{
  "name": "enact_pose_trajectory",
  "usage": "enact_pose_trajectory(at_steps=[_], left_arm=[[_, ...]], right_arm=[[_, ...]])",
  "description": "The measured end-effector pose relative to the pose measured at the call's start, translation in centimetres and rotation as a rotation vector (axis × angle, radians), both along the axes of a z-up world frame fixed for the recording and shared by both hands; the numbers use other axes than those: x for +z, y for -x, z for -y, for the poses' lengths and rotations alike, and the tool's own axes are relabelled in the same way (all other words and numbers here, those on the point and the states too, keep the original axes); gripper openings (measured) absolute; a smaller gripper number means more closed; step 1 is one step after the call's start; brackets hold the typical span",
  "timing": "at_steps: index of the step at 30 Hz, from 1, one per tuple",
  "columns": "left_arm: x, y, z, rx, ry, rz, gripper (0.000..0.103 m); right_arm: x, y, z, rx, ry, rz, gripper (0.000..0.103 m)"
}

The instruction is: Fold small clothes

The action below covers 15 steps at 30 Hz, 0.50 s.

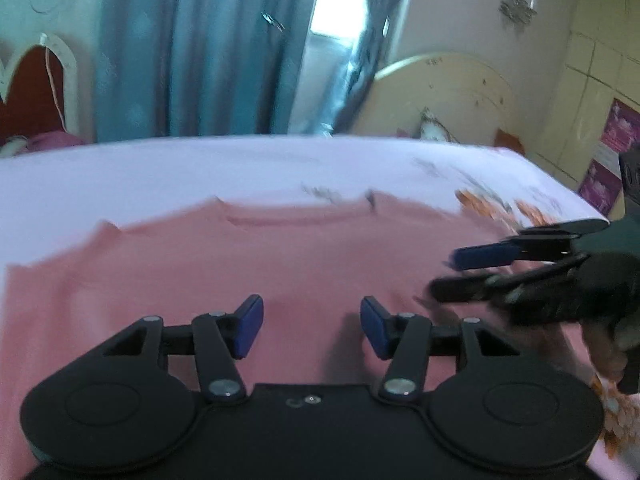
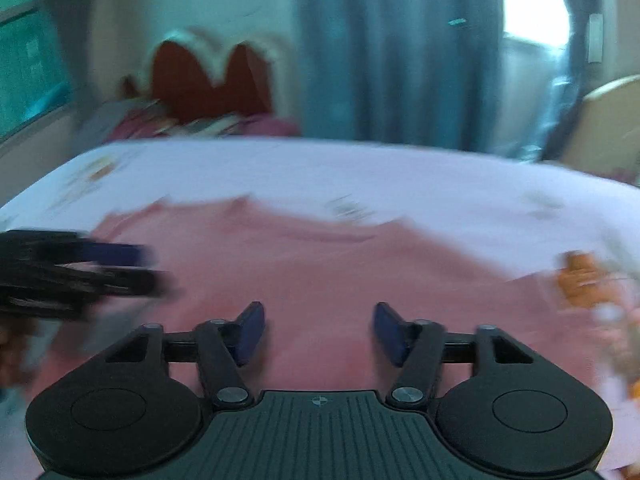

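Note:
A pink garment (image 1: 256,256) lies spread flat on a white bedsheet (image 1: 200,172); it also shows in the right wrist view (image 2: 320,272). My left gripper (image 1: 311,326) is open and empty, just above the garment's near part. My right gripper (image 2: 319,332) is open and empty, also over the garment. The right gripper shows at the right of the left wrist view (image 1: 448,276), blurred, its fingers apart over the garment's right edge. The left gripper shows at the left of the right wrist view (image 2: 152,268), blurred.
The bed's far edge meets blue curtains (image 1: 192,48). A red and white headboard (image 2: 208,76) with pillows stands at one side, a cream headboard (image 1: 440,92) at the other. Orange flower prints (image 1: 488,204) mark the sheet on the right.

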State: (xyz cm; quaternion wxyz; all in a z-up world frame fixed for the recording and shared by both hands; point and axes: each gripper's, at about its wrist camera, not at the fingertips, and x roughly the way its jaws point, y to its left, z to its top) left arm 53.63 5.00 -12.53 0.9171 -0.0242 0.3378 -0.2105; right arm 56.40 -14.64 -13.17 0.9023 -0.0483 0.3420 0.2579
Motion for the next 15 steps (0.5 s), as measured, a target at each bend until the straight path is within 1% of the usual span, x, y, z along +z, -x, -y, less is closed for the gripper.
enact_pose_trajectory(at_steps=[2, 3, 4, 5, 7, 8, 9, 10, 11, 12, 13, 14, 15], left_arm=[[-0.5, 0.8, -0.4, -0.001, -0.026, 0.006, 0.055], [-0.7, 1.4, -1.3, 0.007, -0.035, 0.014, 0.057], [-1.0, 1.9, -2.5, 0.028, -0.043, 0.013, 0.060], [-1.4, 2.4, -4.2, 0.060, -0.054, 0.006, 0.060], [-1.7, 3.8, -7.6, 0.080, -0.012, 0.027, 0.057], [-1.6, 4.6, -8.7, 0.116, -0.037, 0.030, 0.061], [-1.9, 5.3, -9.5, 0.147, -0.099, 0.022, 0.062], [-1.8, 6.1, -10.3, 0.147, -0.077, 0.037, 0.062], [-1.7, 6.5, -10.8, 0.172, -0.048, 0.032, 0.061], [-1.5, 6.8, -10.9, 0.196, -0.035, 0.027, 0.059], [-1.3, 7.2, -10.4, 0.211, -0.048, 0.032, 0.059], [-0.8, 7.5, -9.5, 0.217, -0.064, 0.046, 0.060], [-0.3, 7.7, -8.5, 0.200, -0.055, 0.059, 0.060]], right_arm=[[-0.6, 1.0, -0.1, 0.055, 0.037, -0.004, 0.052], [-0.8, 1.5, 0.6, 0.059, 0.050, -0.001, 0.052], [-0.8, 1.8, 1.9, 0.038, 0.052, 0.003, 0.052], [-0.8, 2.0, 3.7, -0.009, 0.052, -0.002, 0.052], [-1.0, 2.1, 8.2, -0.175, 0.059, -0.012, 0.052], [-1.4, 2.2, 10.4, -0.259, 0.083, -0.026, 0.052], [-1.8, 2.4, 12.6, -0.323, 0.090, -0.049, 0.052], [-2.0, 2.6, 14.1, -0.346, 0.052, -0.067, 0.053], [-1.9, 2.8, 15.0, -0.355, 0.024, -0.089, 0.053], [-1.5, 3.1, 15.0, -0.361, 0.027, -0.083, 0.053], [-0.8, 3.6, 14.5, -0.368, 0.052, -0.049, 0.052], [0.1, 4.4, 13.6, -0.363, 0.063, -0.002, 0.052], [0.9, 5.0, 12.9, -0.345, 0.043, 0.016, 0.052]])
